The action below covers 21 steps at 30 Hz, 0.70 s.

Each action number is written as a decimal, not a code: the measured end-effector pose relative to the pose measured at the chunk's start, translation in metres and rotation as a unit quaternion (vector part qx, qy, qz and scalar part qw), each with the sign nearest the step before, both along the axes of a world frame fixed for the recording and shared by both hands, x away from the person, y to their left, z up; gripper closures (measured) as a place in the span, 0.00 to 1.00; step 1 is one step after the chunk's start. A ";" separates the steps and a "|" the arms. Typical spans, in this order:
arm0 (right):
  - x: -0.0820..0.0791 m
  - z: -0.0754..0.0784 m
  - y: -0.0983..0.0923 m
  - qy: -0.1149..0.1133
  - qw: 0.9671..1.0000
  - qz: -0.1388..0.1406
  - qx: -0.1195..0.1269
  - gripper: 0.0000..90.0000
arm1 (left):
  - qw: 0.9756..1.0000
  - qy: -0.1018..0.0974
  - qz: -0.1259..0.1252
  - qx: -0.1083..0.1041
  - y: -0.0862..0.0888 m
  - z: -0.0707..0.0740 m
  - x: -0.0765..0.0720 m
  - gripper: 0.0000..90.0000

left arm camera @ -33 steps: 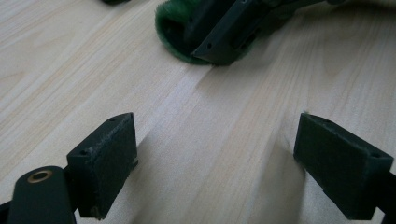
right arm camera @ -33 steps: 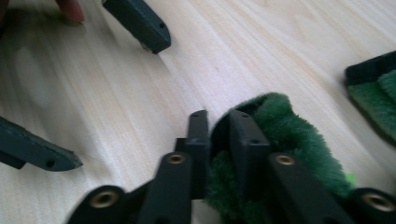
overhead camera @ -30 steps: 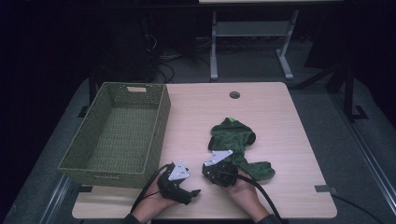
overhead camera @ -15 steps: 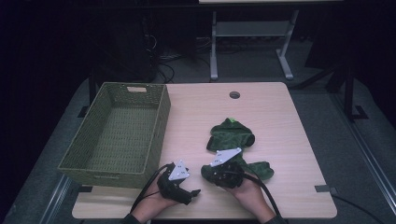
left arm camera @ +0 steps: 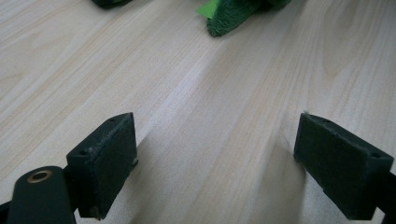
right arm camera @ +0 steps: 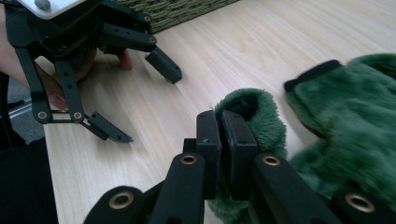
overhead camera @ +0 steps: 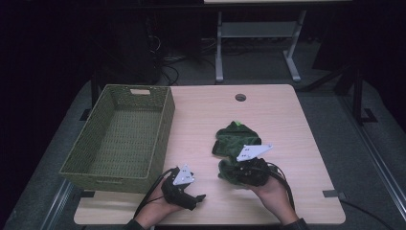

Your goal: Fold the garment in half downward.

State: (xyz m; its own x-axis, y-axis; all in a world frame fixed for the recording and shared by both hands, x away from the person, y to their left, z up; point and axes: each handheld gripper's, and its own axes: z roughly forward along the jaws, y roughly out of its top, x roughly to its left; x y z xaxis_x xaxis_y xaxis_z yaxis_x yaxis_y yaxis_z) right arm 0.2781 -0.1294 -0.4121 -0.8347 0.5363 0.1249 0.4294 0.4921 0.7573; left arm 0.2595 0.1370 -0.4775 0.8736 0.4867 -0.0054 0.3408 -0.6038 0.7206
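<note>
Pinching a fluffy fold of the green cloth (right arm camera: 261, 121), the right gripper (right arm camera: 221, 122) is keeping its two flat black fingers (right arm camera: 208, 140) pressed together on it. The cloth is soft and furry, with a dark band along one edge, and it is lying in a bumpy heap on the near right part of the worktop (overhead camera: 201, 115). The left gripper (left arm camera: 215, 158) is holding its blocky black fingers (left arm camera: 105, 158) wide apart, with only smooth pale wood between them. In the high view this left gripper (overhead camera: 184, 190) is resting low near the front edge, well apart from the cloth (overhead camera: 234, 141), while the right gripper (overhead camera: 249, 170) is sitting at the cloth's near end. A woven green basket (overhead camera: 119, 139) with a ribbed, box-like shape is standing at the left of the worktop. The right gripper view is showing the thin bars and screws of the left gripper (right arm camera: 135, 98) up close, and the high view is showing a round hole (overhead camera: 240, 97) at the far side of the worktop.
</note>
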 end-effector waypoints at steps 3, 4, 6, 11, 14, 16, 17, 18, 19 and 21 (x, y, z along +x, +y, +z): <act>0.000 0.002 -0.011 -0.002 1.000 -0.011 0.004 0.95 | 1.000 0.000 0.000 0.000 0.000 0.000 0.000 0.14; 0.000 0.002 -0.015 0.000 1.000 -0.016 0.005 0.94 | 1.000 0.000 0.000 0.000 0.000 0.000 0.000 0.14; 0.001 0.002 -0.024 -0.002 1.000 -0.024 0.005 0.94 | 1.000 0.000 0.000 0.000 0.000 0.000 0.000 0.14; 0.002 -0.003 -0.039 0.010 0.999 -0.044 0.004 0.93 | 1.000 -0.002 -0.001 0.001 0.000 0.000 0.000 0.14; 0.003 -0.006 -0.049 0.012 0.999 -0.052 0.000 0.92 | 1.000 0.000 -0.001 0.001 0.000 0.000 0.000 0.14; 0.003 -0.008 -0.057 0.013 0.998 -0.062 -0.003 0.91 | 1.000 0.000 -0.001 0.001 0.000 0.000 0.000 0.14; 0.002 -0.008 -0.060 0.014 0.998 -0.065 -0.002 0.91 | 1.000 0.000 -0.001 0.001 0.000 0.000 0.000 0.14; 0.002 -0.009 -0.065 0.014 0.997 -0.070 -0.004 0.91 | 1.000 0.000 -0.001 0.002 0.000 0.000 0.000 0.14; 0.002 -0.009 -0.067 0.014 0.997 -0.075 -0.004 0.91 | 1.000 0.000 -0.001 0.001 0.000 0.000 0.000 0.14; 0.001 -0.009 -0.075 0.015 0.996 -0.084 -0.007 0.91 | 1.000 0.000 0.000 0.000 0.000 0.000 0.000 0.14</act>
